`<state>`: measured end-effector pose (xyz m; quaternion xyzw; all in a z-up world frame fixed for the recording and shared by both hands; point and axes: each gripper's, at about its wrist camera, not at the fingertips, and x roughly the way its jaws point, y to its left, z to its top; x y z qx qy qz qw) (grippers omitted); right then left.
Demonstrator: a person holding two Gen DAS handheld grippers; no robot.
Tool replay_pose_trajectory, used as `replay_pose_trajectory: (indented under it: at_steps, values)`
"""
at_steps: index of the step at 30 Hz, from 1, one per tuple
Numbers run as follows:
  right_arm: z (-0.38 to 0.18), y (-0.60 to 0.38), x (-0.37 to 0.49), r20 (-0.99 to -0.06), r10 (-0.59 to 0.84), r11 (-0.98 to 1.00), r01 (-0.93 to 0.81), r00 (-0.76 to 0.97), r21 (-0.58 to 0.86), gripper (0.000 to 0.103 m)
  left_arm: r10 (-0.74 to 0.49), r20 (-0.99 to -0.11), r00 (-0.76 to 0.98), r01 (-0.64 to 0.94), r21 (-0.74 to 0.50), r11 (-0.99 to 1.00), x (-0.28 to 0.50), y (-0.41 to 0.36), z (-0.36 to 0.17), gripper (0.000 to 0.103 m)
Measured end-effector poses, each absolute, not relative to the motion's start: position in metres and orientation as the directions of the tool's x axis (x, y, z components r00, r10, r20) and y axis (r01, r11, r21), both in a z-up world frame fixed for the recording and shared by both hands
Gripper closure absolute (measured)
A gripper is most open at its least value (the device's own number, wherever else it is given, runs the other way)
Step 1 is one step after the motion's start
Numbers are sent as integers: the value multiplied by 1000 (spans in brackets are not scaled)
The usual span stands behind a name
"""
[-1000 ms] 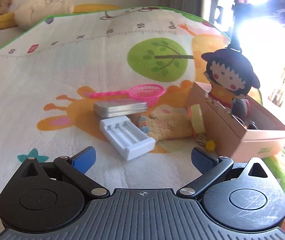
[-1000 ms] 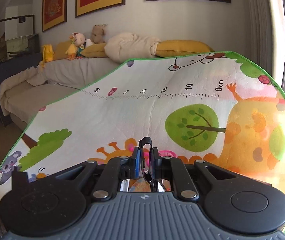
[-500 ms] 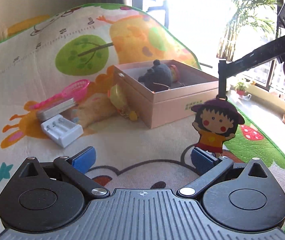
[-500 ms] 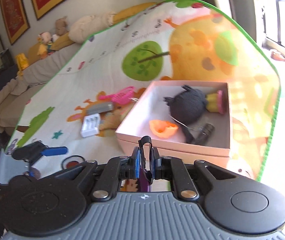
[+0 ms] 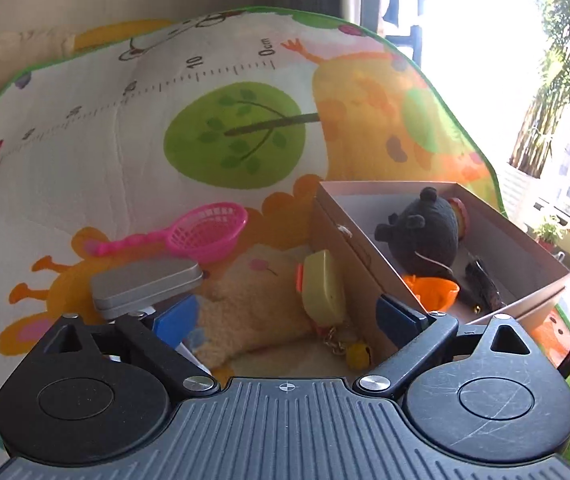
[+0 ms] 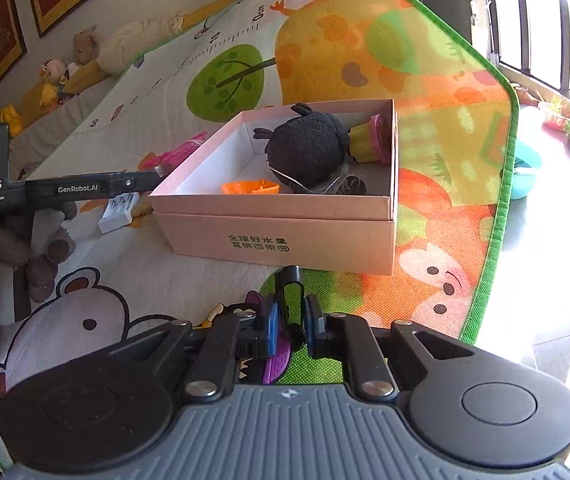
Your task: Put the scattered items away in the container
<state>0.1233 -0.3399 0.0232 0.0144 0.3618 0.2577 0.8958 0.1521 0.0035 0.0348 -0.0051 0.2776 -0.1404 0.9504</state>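
Note:
The pink cardboard box (image 6: 277, 236) stands open on the play mat, its near wall (image 5: 349, 248) also in the left wrist view. In it lie a black plush (image 6: 305, 148), an orange piece (image 6: 251, 188) and a yellow-pink toy (image 6: 369, 140). My right gripper (image 6: 290, 320) is shut on the black clip of a cartoon girl charm (image 6: 277, 360), low in front of the box. My left gripper (image 5: 285, 316) is closing, its blue pads (image 5: 175, 318) either side of a beige plush (image 5: 245, 308) and a yellow-green keychain (image 5: 323, 288), not pressing on them.
Left of the box lie a pink toy net (image 5: 205, 232), a silver tin (image 5: 145, 284) and a white battery case (image 6: 119, 212). A gloved hand (image 6: 25, 248) holds the left gripper. A sofa with soft toys (image 6: 57, 80) lies beyond the mat. The mat's green edge (image 6: 501, 200) is right of the box.
The left gripper has swung back to the items left of the box and come closer, its jaws narrower. The right gripper has dropped lower in front of the box with the charm.

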Motion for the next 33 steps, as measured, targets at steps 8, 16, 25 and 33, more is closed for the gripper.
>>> replay_pose_trajectory:
  at_steps: [8, 16, 25, 33]
  values:
    - [14, -345, 121, -659, 469, 871, -430, 588, 236, 90, -347, -538, 768, 298, -179, 938, 181, -1, 15, 42]
    - [6, -345, 118, -668, 462, 877, -413, 583, 245, 90, -332, -541, 773, 295, -157, 943, 171, -6, 17, 75]
    - [7, -346, 104, -647, 440, 884, -428, 623, 189, 59, -333, -514, 791, 339, -86, 937, 87, 10, 39, 77]
    - [2, -339, 87, -640, 449, 875, -452, 623, 173, 40, -399, -556, 729, 443, -60, 894, 16, -12, 28, 69]
